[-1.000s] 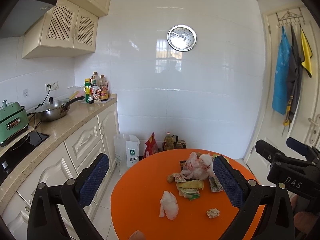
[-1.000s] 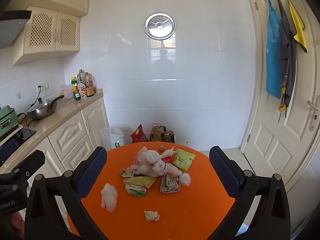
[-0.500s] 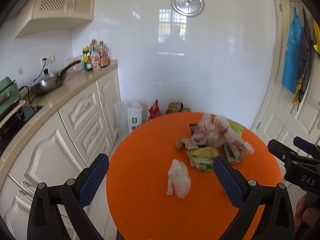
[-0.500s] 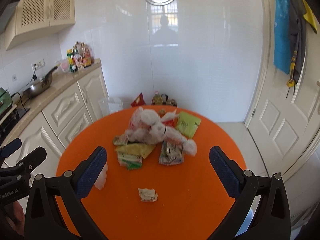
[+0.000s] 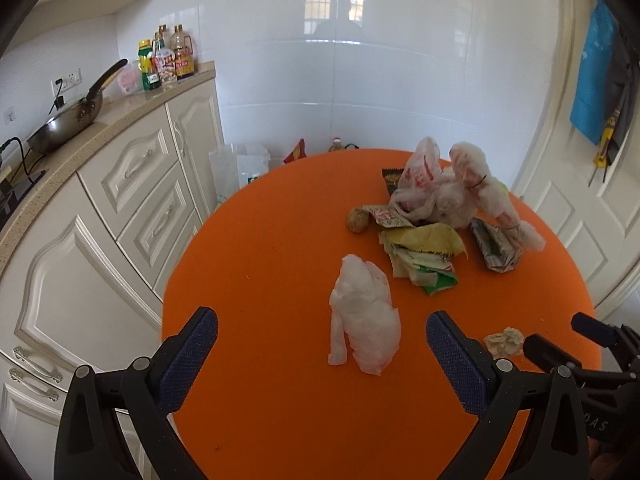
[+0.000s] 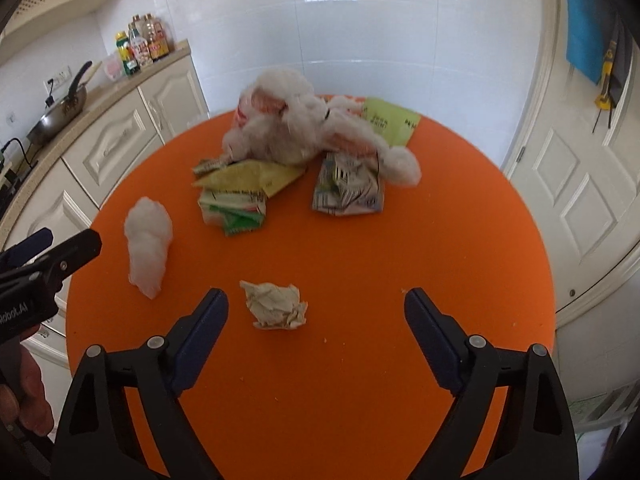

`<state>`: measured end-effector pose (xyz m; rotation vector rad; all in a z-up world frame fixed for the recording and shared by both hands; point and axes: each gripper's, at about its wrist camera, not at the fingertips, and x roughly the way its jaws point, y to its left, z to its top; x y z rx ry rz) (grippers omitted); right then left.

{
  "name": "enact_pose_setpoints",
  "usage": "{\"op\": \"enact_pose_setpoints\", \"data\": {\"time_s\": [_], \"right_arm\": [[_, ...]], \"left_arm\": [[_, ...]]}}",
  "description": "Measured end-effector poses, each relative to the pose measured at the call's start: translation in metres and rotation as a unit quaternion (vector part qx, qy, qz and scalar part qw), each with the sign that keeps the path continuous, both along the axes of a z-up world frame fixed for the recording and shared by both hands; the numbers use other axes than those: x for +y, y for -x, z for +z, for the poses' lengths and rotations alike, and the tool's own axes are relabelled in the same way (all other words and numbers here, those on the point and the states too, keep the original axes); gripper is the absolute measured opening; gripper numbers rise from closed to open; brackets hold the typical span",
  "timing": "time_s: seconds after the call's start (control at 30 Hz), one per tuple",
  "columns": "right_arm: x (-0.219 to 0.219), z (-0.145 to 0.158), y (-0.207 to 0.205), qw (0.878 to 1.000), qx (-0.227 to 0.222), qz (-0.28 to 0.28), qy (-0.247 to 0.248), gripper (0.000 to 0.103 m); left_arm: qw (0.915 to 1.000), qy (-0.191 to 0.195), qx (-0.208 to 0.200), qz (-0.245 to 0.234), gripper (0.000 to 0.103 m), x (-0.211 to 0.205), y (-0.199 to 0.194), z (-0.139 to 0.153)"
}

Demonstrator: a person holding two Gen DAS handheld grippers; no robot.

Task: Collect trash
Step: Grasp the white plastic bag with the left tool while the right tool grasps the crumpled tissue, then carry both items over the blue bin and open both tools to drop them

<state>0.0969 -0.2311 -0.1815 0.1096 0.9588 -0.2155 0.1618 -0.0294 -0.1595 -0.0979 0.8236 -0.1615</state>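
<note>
this looks like the approach step of collecting the trash: both grippers hang over the round orange worktop (image 6: 460,240) and nothing is picked up yet. the right gripper (image 6: 316,312) stands wide with empty jaws that have just been closing a little, and the crumpled paper ball (image 6: 276,304) lies on the worktop between them, nearer the left-hand finger and touching neither. the left gripper (image 5: 320,340) is open too, with the crumpled white plastic bag (image 5: 366,312) lying just ahead of its fingertips, between the two fingers and not touched.

the rest of the trash sits farther back in a loose pile: a tangle of white plastic bags (image 6: 296,128), a yellow wrapper (image 6: 256,176) over a green and white packet (image 6: 232,212), a printed packet (image 6: 348,188), a light green packet (image 6: 390,120), and in the left view a small brown lump (image 5: 357,221) at the pile's edge.

the next move probably calls for each gripper to come lower until the fingers straddle its piece, then close. the paper ball is off centre, so the right gripper would do well to shift toward it first. the thin bag is likely to slip or flatten, so a low, full bite seems wise.
</note>
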Motion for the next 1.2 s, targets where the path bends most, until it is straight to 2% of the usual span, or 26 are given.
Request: {"op": "enact_pose_setpoints", "data": {"time_s": [0.2, 0.3, 0.37, 0.4, 0.43, 0.53, 0.6, 0.63, 0.7, 0.8, 0.93, 1.07, 1.2], "right_arm": [[0.004, -0.020, -0.009, 1.000, 0.023, 0.011, -0.014, 0.083], [0.007, -0.030, -0.016, 0.999, 0.034, 0.023, -0.021, 0.076], [0.008, -0.037, -0.020, 0.998, 0.045, 0.029, -0.020, 0.064], [0.009, -0.039, -0.021, 0.998, 0.045, 0.032, -0.014, 0.064], [0.011, -0.040, -0.021, 0.998, 0.041, 0.036, -0.012, 0.053], [0.009, -0.041, -0.022, 0.998, 0.041, 0.040, -0.006, 0.035], [0.004, -0.040, -0.022, 0.998, 0.038, 0.040, -0.015, 0.034], [0.003, -0.040, -0.022, 0.998, 0.037, 0.040, -0.018, 0.033], [-0.002, -0.039, -0.019, 0.999, 0.033, 0.037, -0.021, 0.033], [-0.013, -0.034, -0.013, 0.999, 0.019, 0.030, -0.037, 0.033], [-0.032, -0.020, 0.001, 0.998, -0.003, 0.017, -0.052, 0.033], [-0.058, -0.002, 0.015, 0.997, -0.031, -0.004, -0.070, 0.033], [-0.094, 0.018, 0.040, 0.994, -0.063, -0.036, -0.076, 0.033]], "left_arm": [[0.9998, -0.001, 0.015, -0.014, 0.102, -0.017, -0.027, -0.024], [0.9995, 0.004, 0.027, -0.019, 0.101, -0.021, -0.038, -0.038], [0.9991, 0.008, 0.036, -0.022, 0.101, -0.025, -0.048, -0.046], [0.9988, 0.013, 0.041, -0.024, 0.100, -0.028, -0.052, -0.050], [0.9986, 0.014, 0.043, -0.026, 0.099, -0.028, -0.056, -0.054], [0.9967, 0.033, 0.066, -0.034, 0.075, -0.028, -0.066, -0.065], [0.9939, 0.057, 0.085, -0.042, 0.046, -0.026, -0.071, -0.073], [0.9922, 0.064, 0.094, -0.051, 0.042, -0.028, -0.074, -0.078], [0.9931, 0.056, 0.086, -0.056, 0.040, -0.028, -0.072, -0.077], [0.9912, 0.073, 0.088, -0.068, 0.038, -0.031, -0.070, -0.077], [0.9925, 0.064, 0.068, -0.079, 0.038, -0.040, -0.058, -0.061], [0.9921, 0.061, 0.046, -0.100, 0.038, -0.059, -0.036, -0.031], [0.9879, 0.065, 0.022, -0.139, 0.038, -0.089, -0.011, 0.006]]}}
